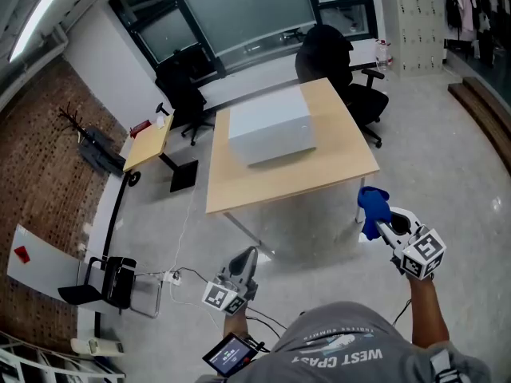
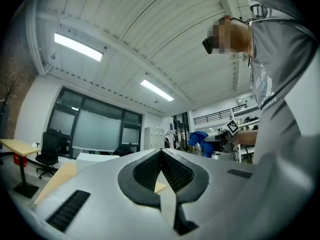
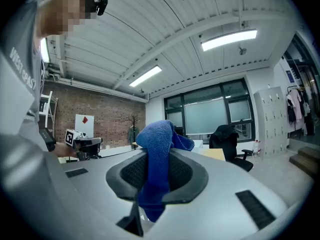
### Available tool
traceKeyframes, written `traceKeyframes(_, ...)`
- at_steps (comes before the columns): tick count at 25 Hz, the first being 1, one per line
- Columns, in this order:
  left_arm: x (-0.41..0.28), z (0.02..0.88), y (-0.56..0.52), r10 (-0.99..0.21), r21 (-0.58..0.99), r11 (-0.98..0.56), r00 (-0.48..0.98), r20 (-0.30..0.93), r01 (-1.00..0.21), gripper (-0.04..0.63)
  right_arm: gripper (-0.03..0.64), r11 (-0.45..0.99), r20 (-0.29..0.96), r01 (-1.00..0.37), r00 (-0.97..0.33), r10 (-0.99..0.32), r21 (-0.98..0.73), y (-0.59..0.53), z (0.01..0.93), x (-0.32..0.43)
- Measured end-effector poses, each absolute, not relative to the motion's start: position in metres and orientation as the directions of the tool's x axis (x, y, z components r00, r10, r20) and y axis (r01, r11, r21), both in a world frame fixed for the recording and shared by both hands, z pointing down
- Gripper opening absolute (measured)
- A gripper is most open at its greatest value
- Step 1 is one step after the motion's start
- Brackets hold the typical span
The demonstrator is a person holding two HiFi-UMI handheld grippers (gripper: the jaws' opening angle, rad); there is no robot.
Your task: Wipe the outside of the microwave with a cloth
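Note:
The microwave (image 1: 270,124) is a white box standing on the wooden table (image 1: 335,170), some way ahead of me. My right gripper (image 1: 382,223) is shut on a blue cloth (image 1: 372,206), held in the air off the table's near right corner. In the right gripper view the cloth (image 3: 157,156) bunches up between the jaws and hangs down over them. My left gripper (image 1: 246,255) hovers over the floor in front of the table, its jaws pressed together with nothing in them. In the left gripper view the microwave (image 2: 95,158) shows far off at the left.
Two black office chairs (image 1: 339,54) (image 1: 182,82) stand behind the table. A small side desk (image 1: 148,144) is at the left, with a folding chair (image 1: 112,282) and a power strip (image 1: 172,276) on the floor nearer to me. Steps (image 1: 483,102) rise at the right.

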State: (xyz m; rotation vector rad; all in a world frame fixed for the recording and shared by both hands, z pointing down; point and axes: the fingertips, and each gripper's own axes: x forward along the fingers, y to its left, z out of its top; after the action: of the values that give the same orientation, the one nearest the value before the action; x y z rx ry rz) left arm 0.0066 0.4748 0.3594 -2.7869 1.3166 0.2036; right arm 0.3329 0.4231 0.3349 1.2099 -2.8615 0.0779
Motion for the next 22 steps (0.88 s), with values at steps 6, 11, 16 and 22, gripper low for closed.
traceKeyframes(6, 0.017, 0.357, 0.48, -0.766, 0.007, -0.635, 0.628, -0.134, -0.773, 0.023, 0.083, 0.705, 0.03, -0.705, -0.708, -0.705, -0.074, 0.427, 0.329, 0.34)
traceKeyframes(11, 0.025, 0.361, 0.482, -0.771, -0.001, -0.629, 0.624, -0.131, -0.777, 0.023, 0.083, 0.713, 0.029, -0.696, -0.717, -0.697, -0.079, 0.428, 0.334, 0.347)
traceKeyframes(16, 0.039, 0.364, 0.485, -0.778, -0.001, -0.621, 0.616, -0.124, -0.784, 0.023, 0.083, 0.716, 0.034, -0.693, -0.72, -0.693, -0.085, 0.428, 0.342, 0.362)
traceKeyframes(22, 0.053, 0.356, 0.485, -0.78, -0.012, -0.617, 0.613, -0.121, -0.787, 0.023, 0.083, 0.719, 0.031, -0.689, -0.724, -0.689, -0.09, 0.426, 0.338, 0.374)
